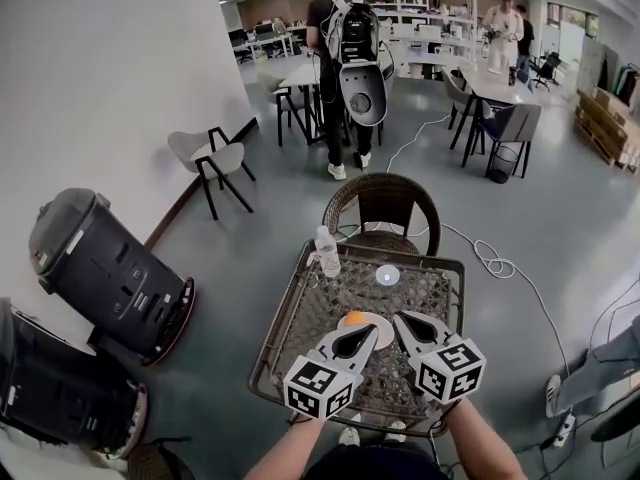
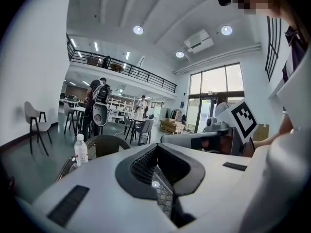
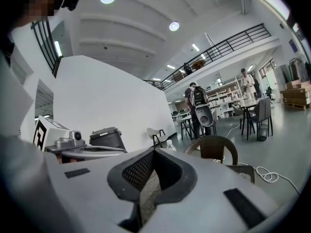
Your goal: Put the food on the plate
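An orange piece of food (image 1: 354,319) lies on a white plate (image 1: 381,321) on the near half of the wicker table (image 1: 284,313). My left gripper (image 1: 371,332) hovers just at the plate's near edge, tip close to the food. It is shut, with nothing between its jaws, as the left gripper view shows (image 2: 157,177). My right gripper (image 1: 400,320) is beside it on the right, over the plate's right edge. It is shut and empty too (image 3: 146,187). Both gripper cameras look out level over the room, so the food and plate are hidden in them.
A clear water bottle (image 1: 327,252) stands at the table's far left, and a small white disc (image 1: 387,275) lies mid-table. A wicker chair (image 1: 386,206) stands behind the table. Dark machines (image 1: 100,263) sit on the floor at left. People stand far back.
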{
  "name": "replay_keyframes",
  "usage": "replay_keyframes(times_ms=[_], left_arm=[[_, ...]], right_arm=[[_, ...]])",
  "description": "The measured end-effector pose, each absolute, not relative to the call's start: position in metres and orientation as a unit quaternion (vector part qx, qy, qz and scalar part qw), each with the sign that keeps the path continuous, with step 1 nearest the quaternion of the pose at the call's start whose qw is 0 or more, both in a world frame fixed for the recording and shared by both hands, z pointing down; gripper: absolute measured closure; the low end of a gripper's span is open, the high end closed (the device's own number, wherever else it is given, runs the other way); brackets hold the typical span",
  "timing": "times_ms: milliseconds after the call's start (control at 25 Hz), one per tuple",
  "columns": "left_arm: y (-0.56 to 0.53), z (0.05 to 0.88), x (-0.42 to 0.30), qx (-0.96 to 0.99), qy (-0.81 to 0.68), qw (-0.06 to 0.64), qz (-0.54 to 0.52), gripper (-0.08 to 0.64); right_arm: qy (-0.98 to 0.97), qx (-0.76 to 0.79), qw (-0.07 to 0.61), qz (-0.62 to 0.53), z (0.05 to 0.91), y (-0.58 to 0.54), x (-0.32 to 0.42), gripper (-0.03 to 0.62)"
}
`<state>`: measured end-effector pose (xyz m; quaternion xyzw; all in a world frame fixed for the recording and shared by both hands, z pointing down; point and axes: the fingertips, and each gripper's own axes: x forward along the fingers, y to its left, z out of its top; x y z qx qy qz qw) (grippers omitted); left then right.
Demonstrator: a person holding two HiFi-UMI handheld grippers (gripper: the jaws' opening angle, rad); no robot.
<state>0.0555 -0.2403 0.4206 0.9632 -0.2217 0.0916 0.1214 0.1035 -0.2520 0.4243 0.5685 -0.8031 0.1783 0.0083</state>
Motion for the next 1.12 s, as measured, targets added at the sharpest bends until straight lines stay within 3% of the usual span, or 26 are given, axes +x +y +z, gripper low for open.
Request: replay_keyframes(times_ms=[320, 600, 1120], left_arm=[[-0.236, 0.388, 0.054, 0.97, -0.211, 0.104, 0.064, 0.551], [-0.232, 0.376, 0.054, 0.972, -0.204, 0.101, 0.058, 0.551], [-0.228, 0.371, 0.053, 0.973, -0.204, 0.093, 0.058, 0.551]], right_arm=[[-0.815, 0.568, -0.028, 0.114, 0.379, -0.245, 0.098, 0.589], [-0.838, 0.542, -0.008, 0.069, 0.369, -0.239, 0.084, 0.591], [-0.836, 0.543, -0.018, 0.074, 0.364, -0.238, 0.087, 0.591]])
